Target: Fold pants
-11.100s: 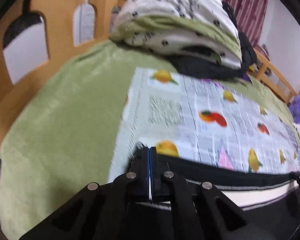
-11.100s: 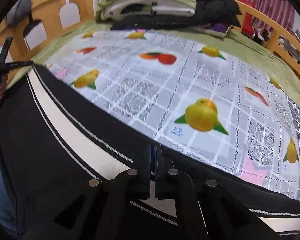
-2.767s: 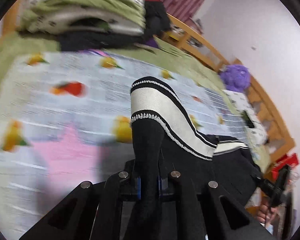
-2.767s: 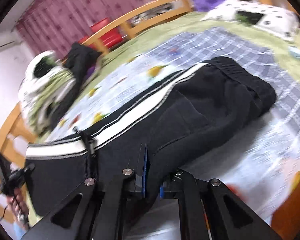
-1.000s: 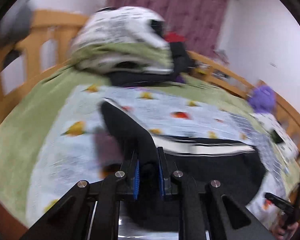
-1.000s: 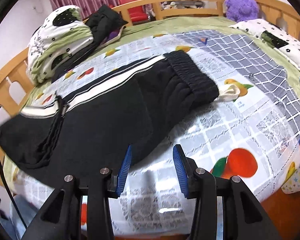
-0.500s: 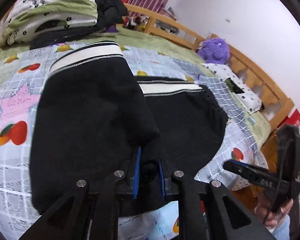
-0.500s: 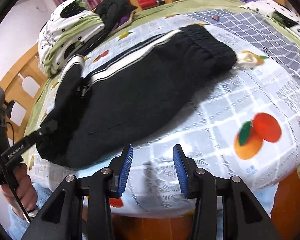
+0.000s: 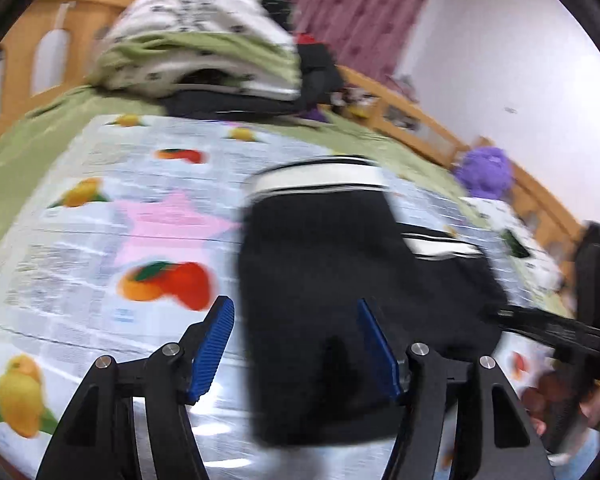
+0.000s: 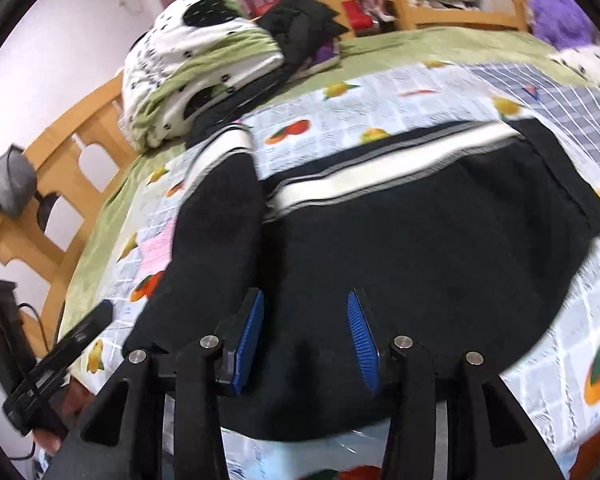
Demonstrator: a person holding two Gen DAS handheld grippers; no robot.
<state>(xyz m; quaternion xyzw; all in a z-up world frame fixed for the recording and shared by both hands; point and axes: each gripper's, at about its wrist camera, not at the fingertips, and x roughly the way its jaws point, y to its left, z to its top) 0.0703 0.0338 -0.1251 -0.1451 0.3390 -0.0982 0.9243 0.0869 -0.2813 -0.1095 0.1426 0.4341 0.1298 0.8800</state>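
Note:
Black pants [image 10: 412,240] with a white side stripe lie folded on the fruit-print sheet [image 10: 420,80], the leg end laid over the upper part at the left. They also show in the left wrist view [image 9: 324,280]. My left gripper [image 9: 296,344] is open and empty just above the near edge of the folded leg. My right gripper [image 10: 306,340] is open and empty over the near edge of the pants. The left gripper also appears at the lower left of the right wrist view [image 10: 60,364].
A pile of folded bedding [image 10: 196,60] and dark clothes [image 10: 300,28] sits at the head of the bed. A wooden rail [image 10: 440,4] runs along the far side. A purple plush toy [image 9: 486,172] and a spotted pillow [image 10: 588,60] lie at the right.
My left gripper has let go of the pant leg and opened; the leg now lies folded over the pants. My right gripper stays open and has moved closer over the pants.

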